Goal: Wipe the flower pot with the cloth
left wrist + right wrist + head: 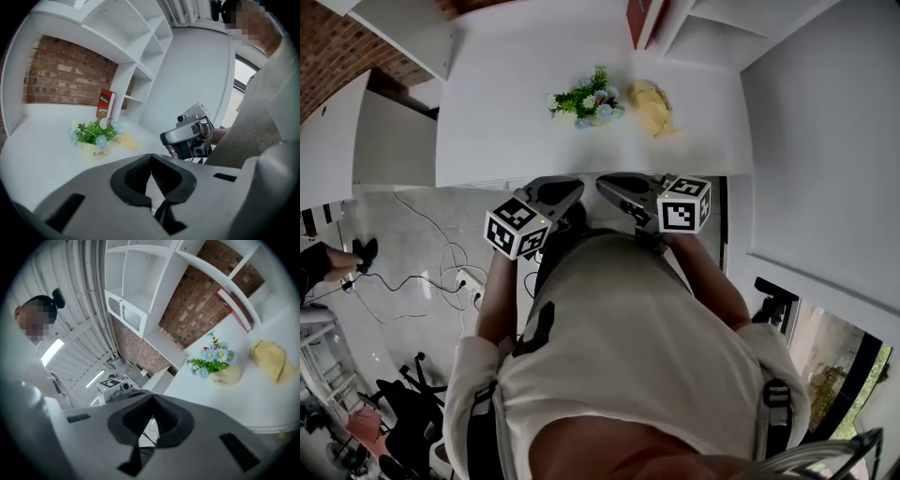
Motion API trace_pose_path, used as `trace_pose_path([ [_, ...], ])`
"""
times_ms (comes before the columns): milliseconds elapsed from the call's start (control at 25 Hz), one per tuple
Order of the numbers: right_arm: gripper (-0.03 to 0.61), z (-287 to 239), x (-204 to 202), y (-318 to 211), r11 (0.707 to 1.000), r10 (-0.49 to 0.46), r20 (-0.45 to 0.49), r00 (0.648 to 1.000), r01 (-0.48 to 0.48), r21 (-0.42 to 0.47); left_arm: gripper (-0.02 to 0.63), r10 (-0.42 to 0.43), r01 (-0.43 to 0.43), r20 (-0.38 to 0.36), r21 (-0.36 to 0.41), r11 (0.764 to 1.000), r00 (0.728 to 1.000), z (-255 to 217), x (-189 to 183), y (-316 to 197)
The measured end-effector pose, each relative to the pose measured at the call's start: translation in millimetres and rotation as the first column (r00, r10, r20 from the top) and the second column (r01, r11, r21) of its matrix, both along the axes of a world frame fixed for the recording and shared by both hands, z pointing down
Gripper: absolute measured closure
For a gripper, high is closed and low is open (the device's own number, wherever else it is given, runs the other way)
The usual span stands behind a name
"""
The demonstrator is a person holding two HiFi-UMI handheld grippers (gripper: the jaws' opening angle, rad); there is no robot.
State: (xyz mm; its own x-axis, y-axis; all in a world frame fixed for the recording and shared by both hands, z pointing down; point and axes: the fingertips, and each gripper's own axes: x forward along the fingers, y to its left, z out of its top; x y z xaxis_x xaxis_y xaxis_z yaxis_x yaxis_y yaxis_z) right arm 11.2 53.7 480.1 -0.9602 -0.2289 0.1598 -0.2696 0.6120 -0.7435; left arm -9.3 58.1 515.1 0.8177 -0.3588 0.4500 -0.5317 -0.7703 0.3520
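A small cream flower pot [586,101] with green leaves and blue flowers stands mid-table on the white table [487,141]. Just to its right lies a crumpled yellow cloth [652,108]. My left gripper [570,187] and right gripper [606,184] hover side by side at the table's near edge, well short of both, jaws shut and empty. In the left gripper view, the pot [96,140] and cloth [124,139] lie ahead of the shut left gripper [151,159], and the right gripper [192,136] shows to the right. The right gripper view shows the pot [220,366], the cloth [269,359] and the shut right gripper [152,399].
A red box [637,19] stands at the table's back by white shelves [136,56] and a brick wall [65,79]. Cables [441,272] trail over the floor at the left, where another person's hand [328,262] shows. A white wall [825,141] borders the table's right.
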Motion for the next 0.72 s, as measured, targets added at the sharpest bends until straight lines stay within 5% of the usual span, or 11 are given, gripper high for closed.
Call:
trace_pose_path([
  [360, 0.568, 8, 62, 64, 0.998, 0.024, 0.059, 0.998, -0.021, -0.061, 0.592, -0.070, 0.070, 0.021, 0.000, 0.998, 0.997, -9, 41, 43],
  [720, 0.568, 33, 61, 139, 0.988, -0.044, 0.096, 0.994, 0.058, -0.143, 0.592, -0.103, 0.113, 0.106, -0.097, 0.989, 0.989, 36, 55, 136],
])
